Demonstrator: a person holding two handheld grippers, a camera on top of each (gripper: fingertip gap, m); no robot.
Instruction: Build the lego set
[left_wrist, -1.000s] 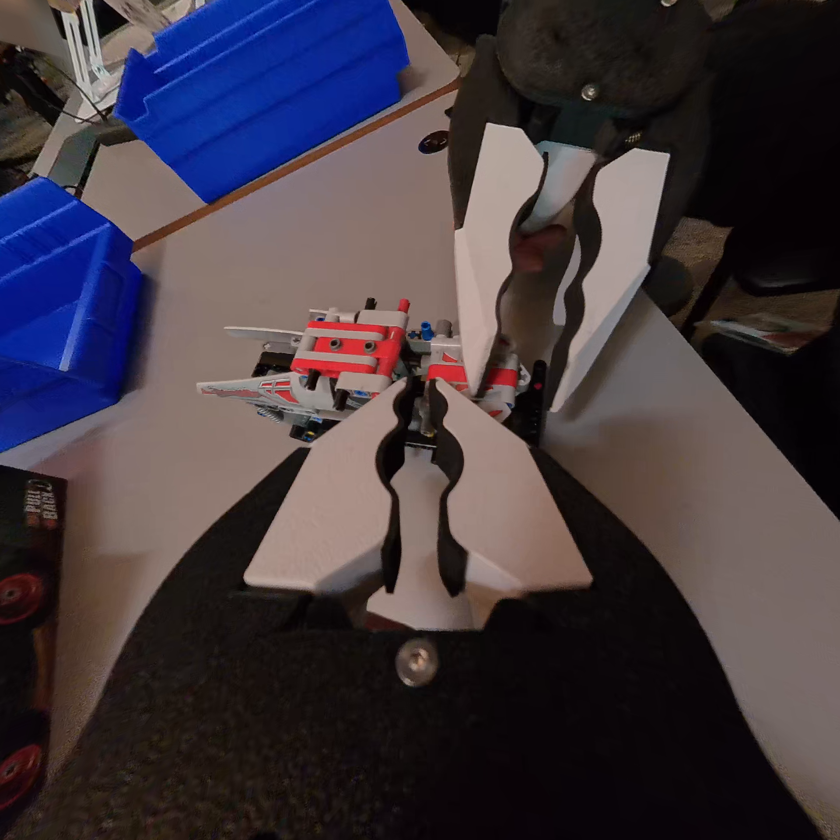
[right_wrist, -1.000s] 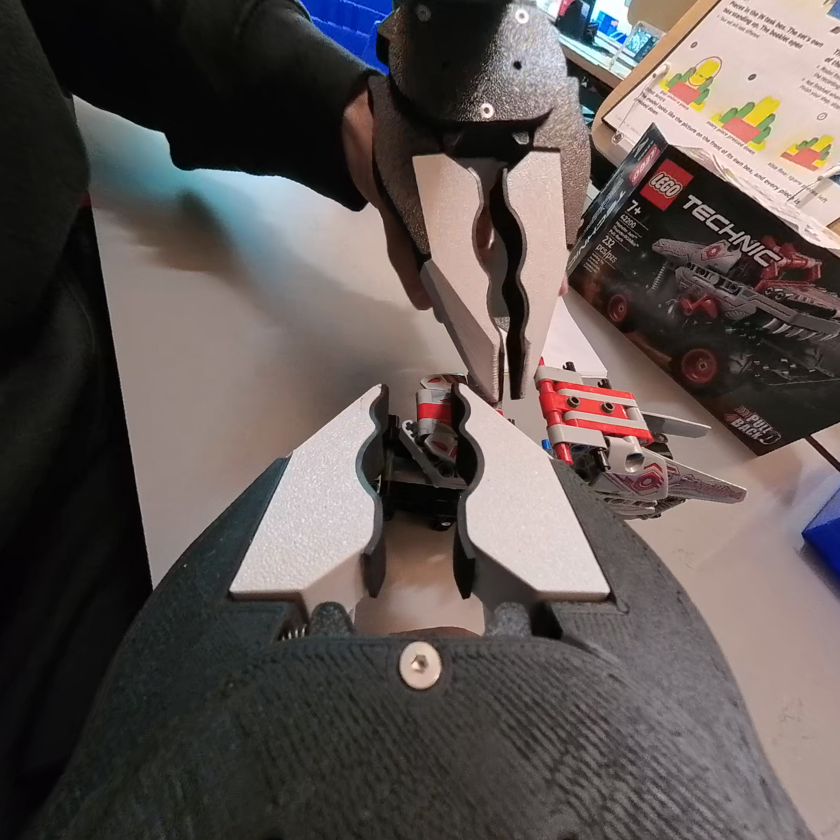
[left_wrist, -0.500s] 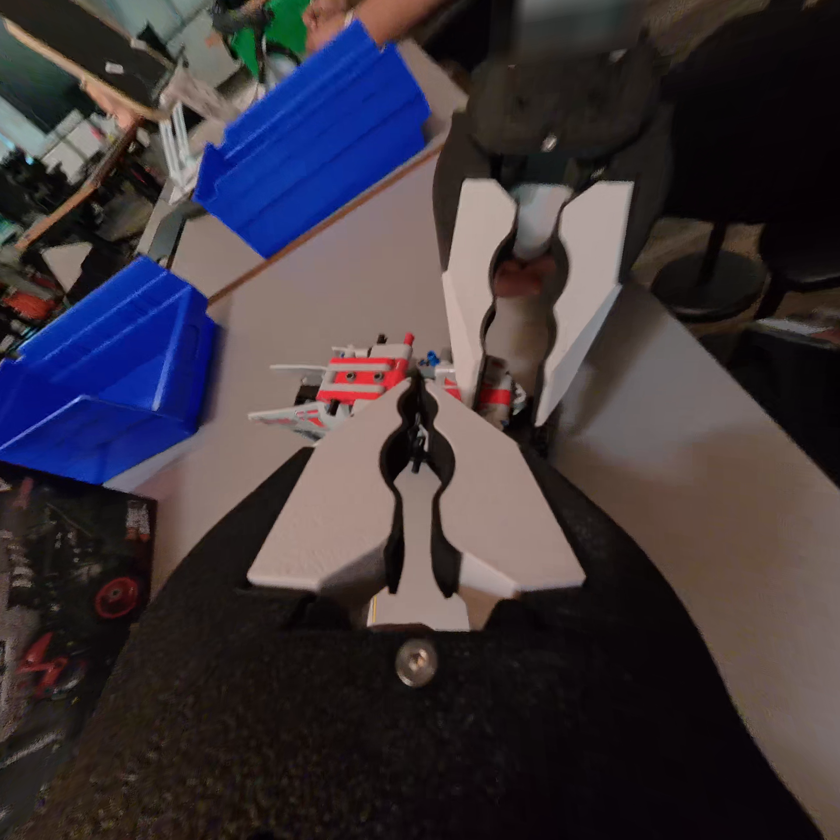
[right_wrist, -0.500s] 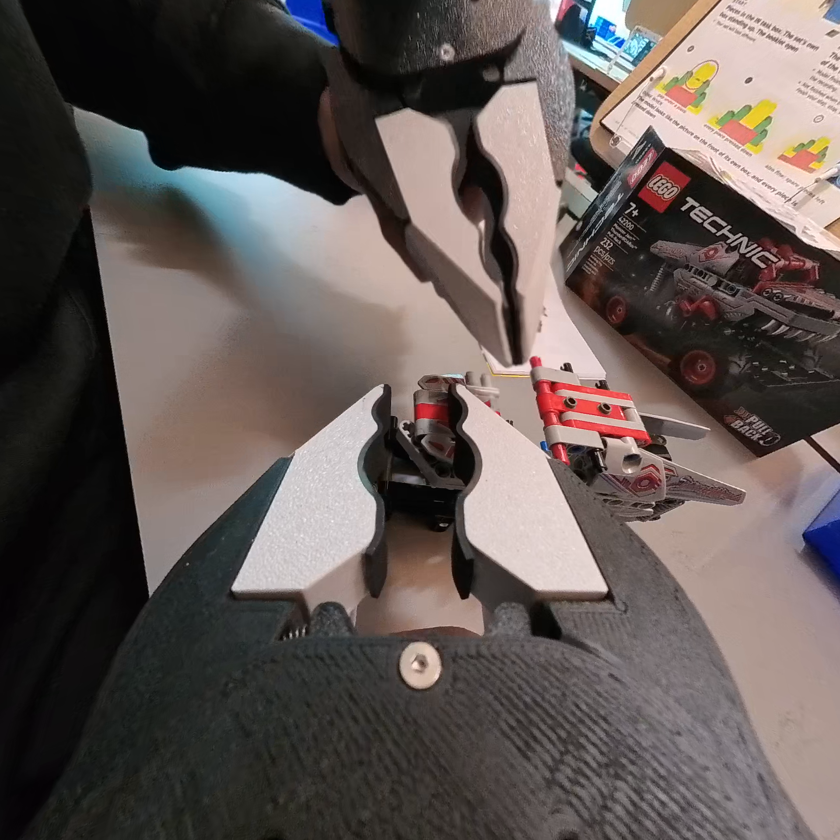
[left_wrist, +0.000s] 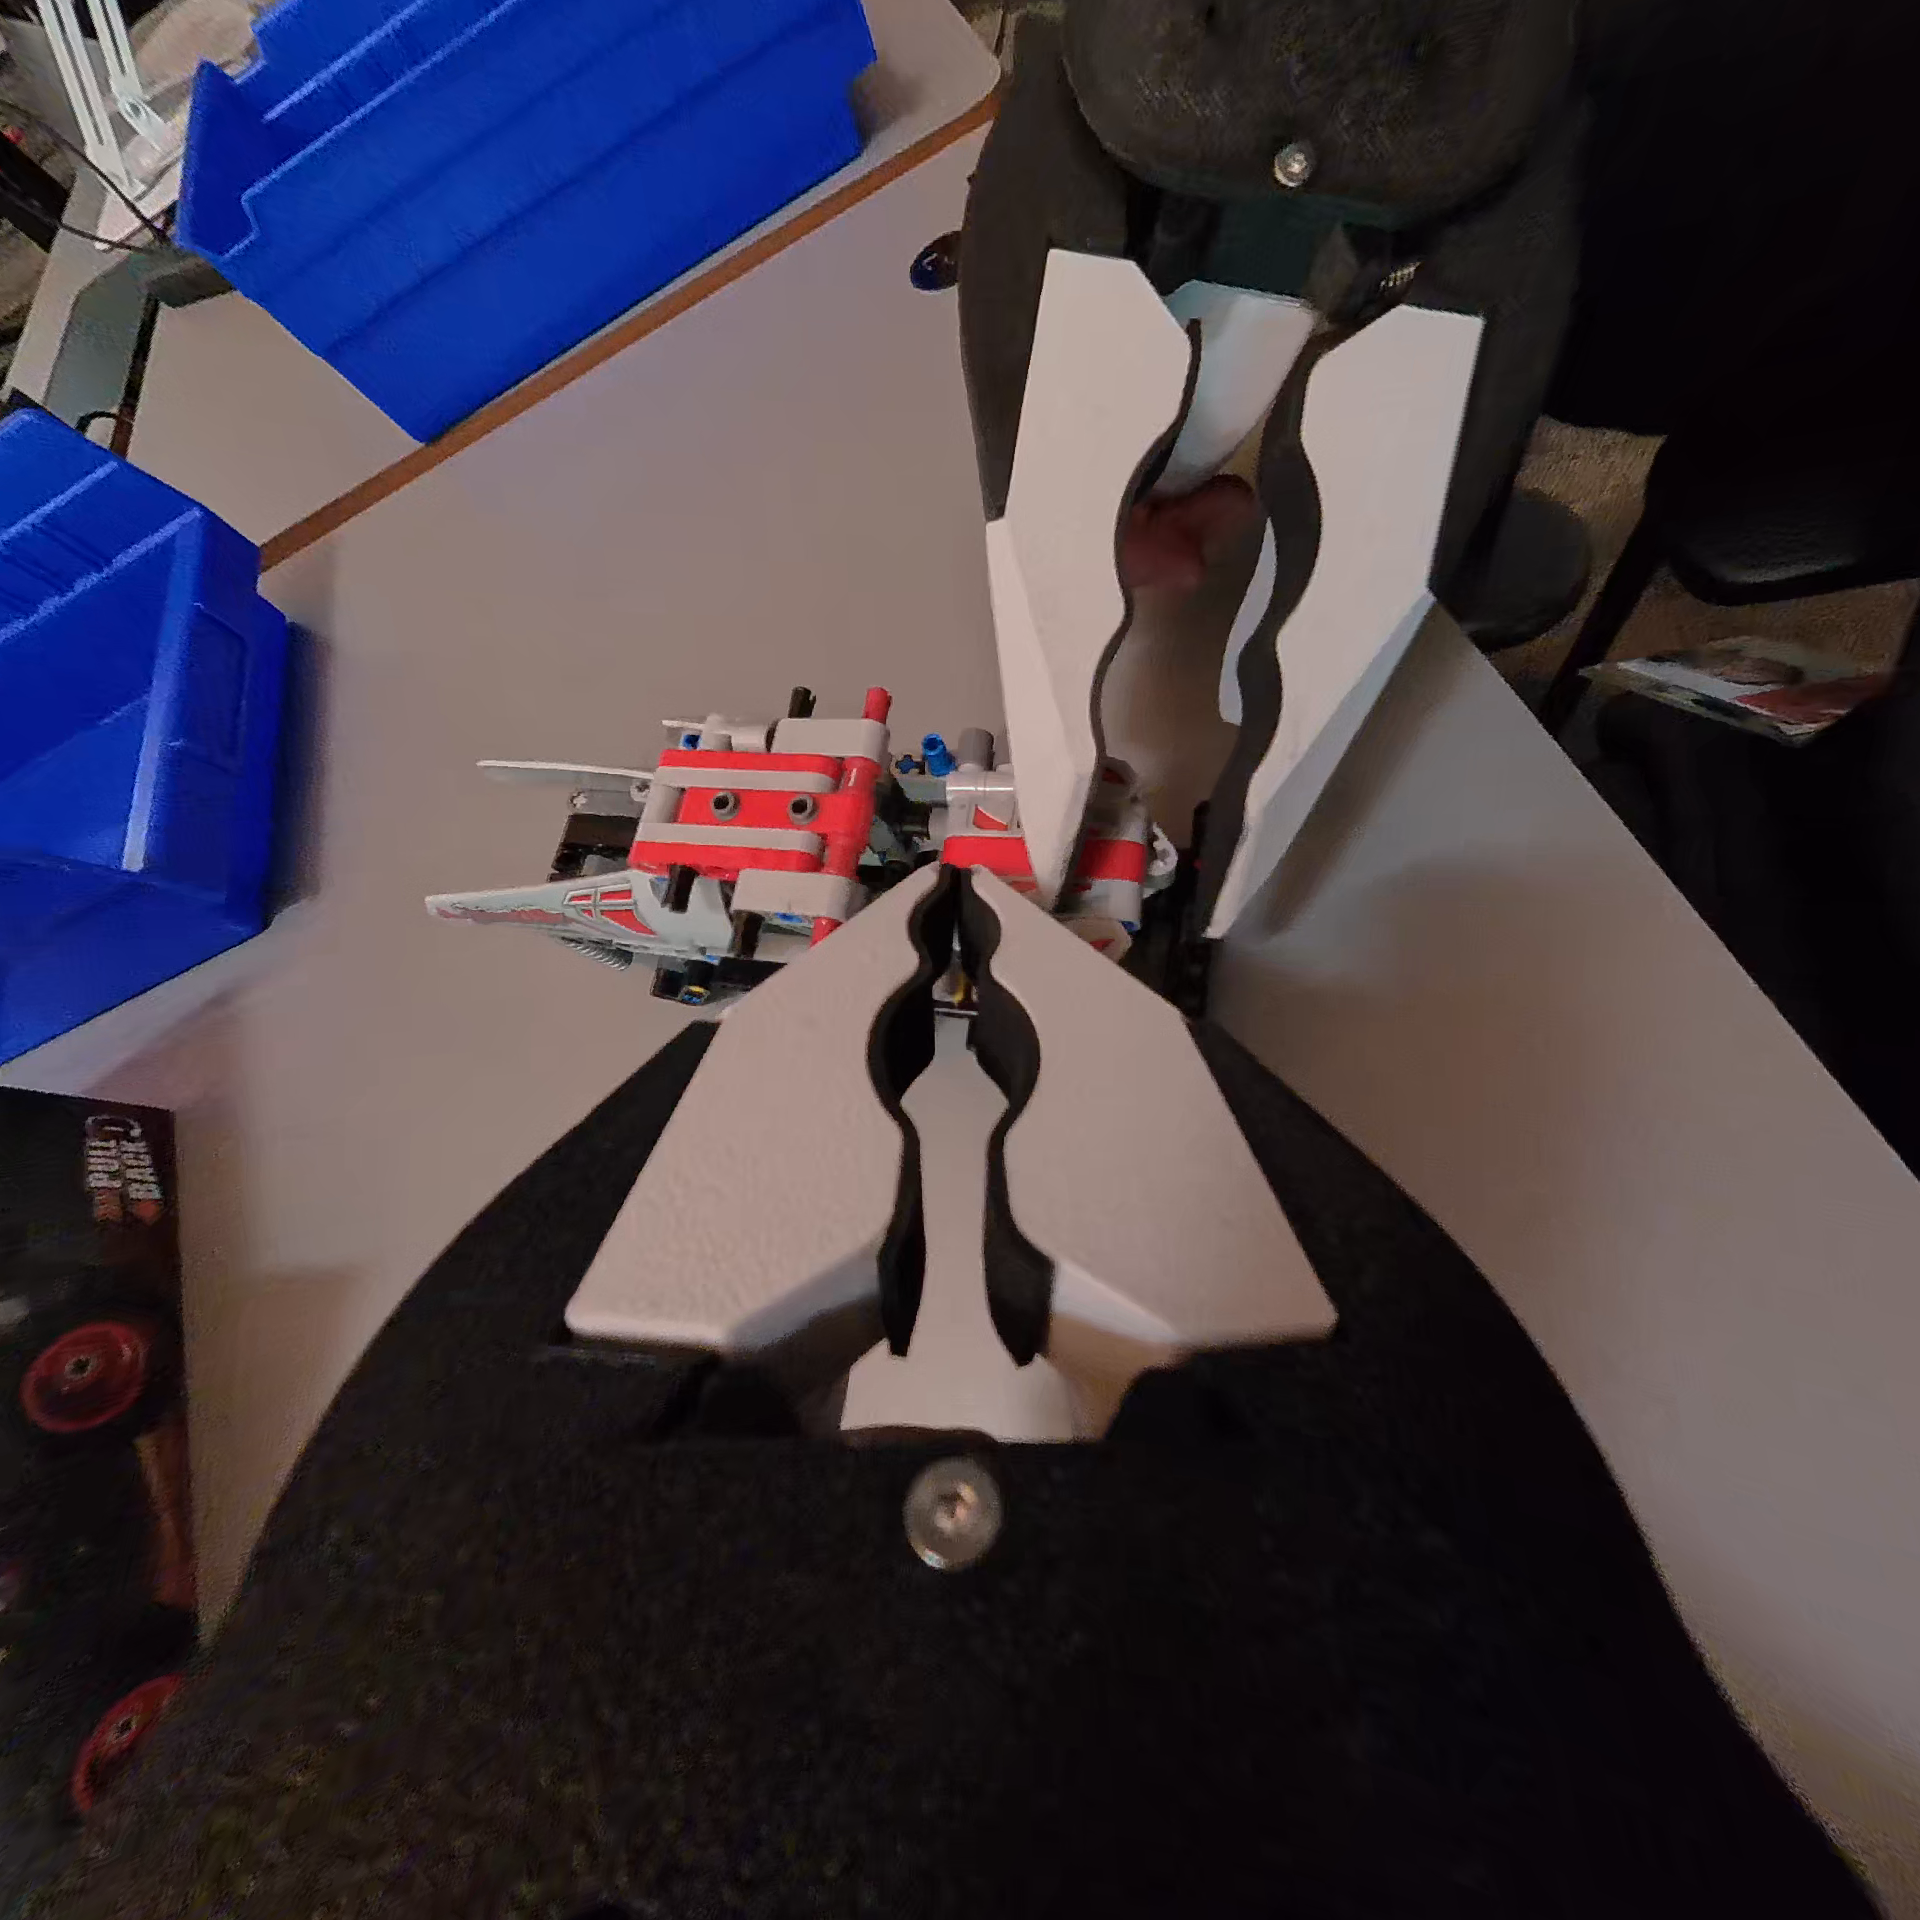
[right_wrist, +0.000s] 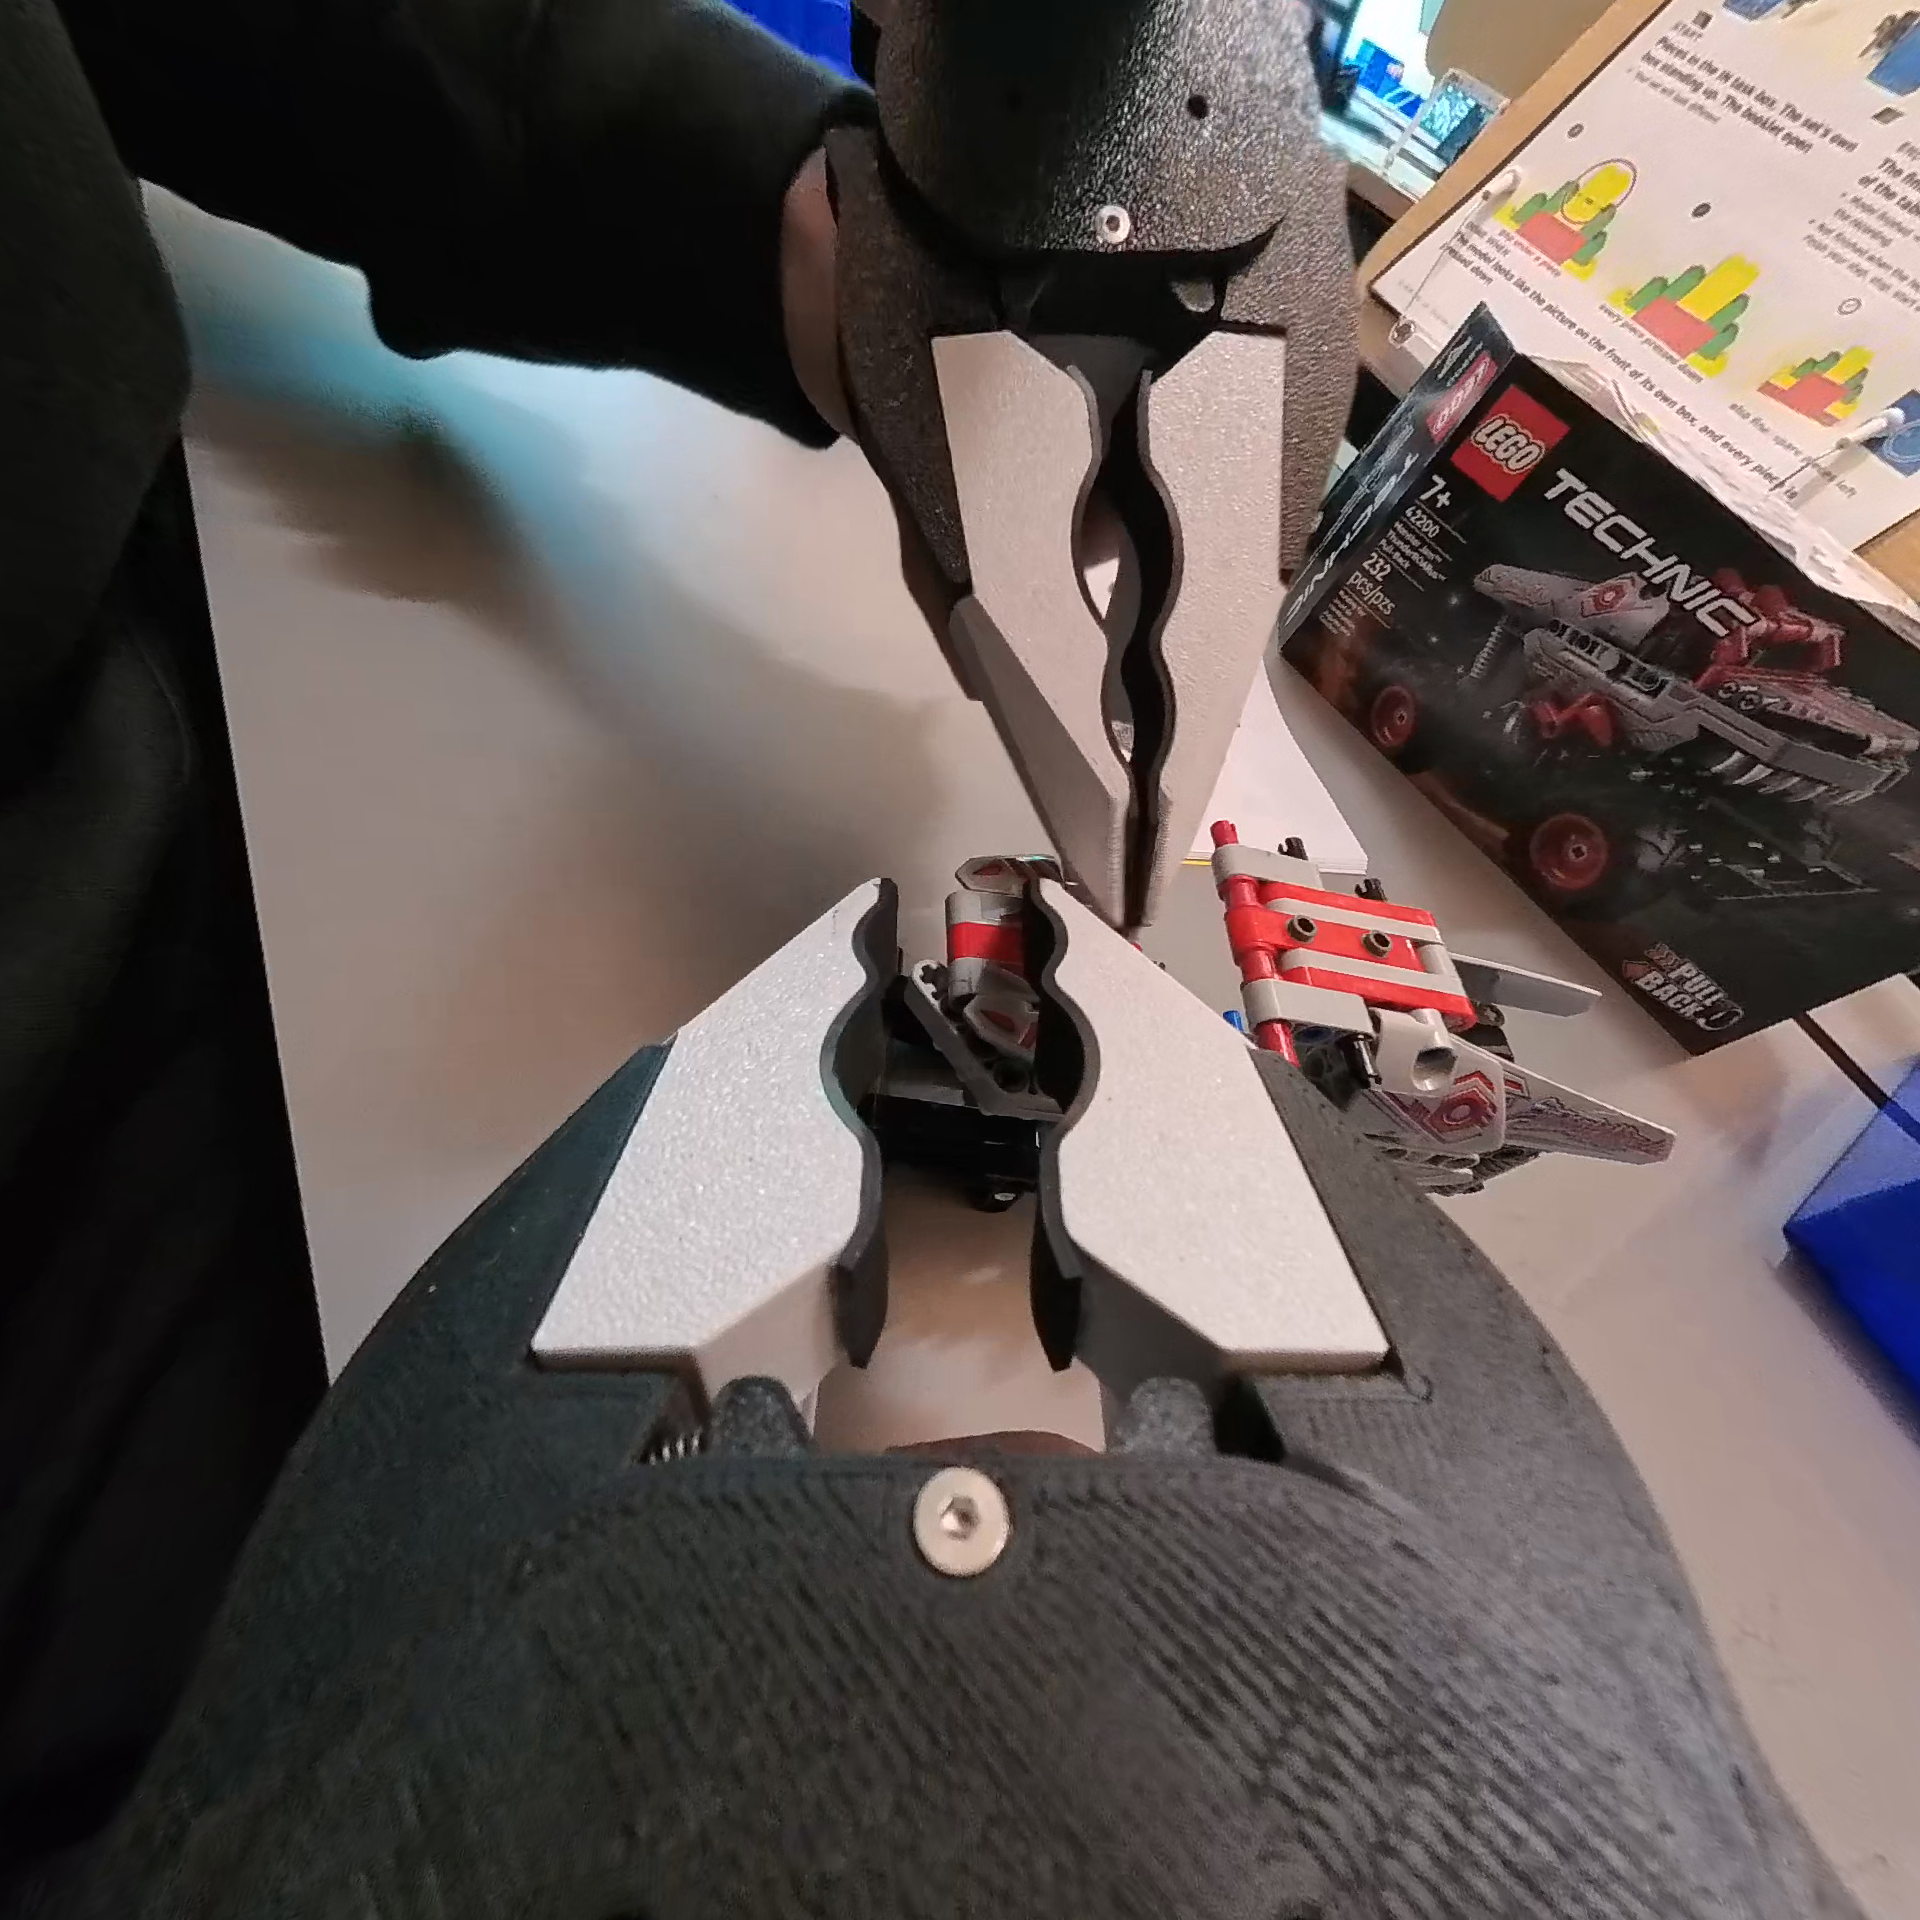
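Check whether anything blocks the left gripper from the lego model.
Nothing visible does. The left gripper, tips closed, sits right at the lego model, near its middle. The right gripper straddles the model's rear end, beside that path.

Sitting on a light grey desk (left_wrist: 644, 582): red-and-grey lego model (left_wrist: 769, 831) mid-surface, dark printed set box (right_wrist: 1621, 707) lying at one edge, two blue bins (left_wrist: 499, 187) resting along the far side. White sheet (right_wrist: 1283, 790) lying flat between model and box.
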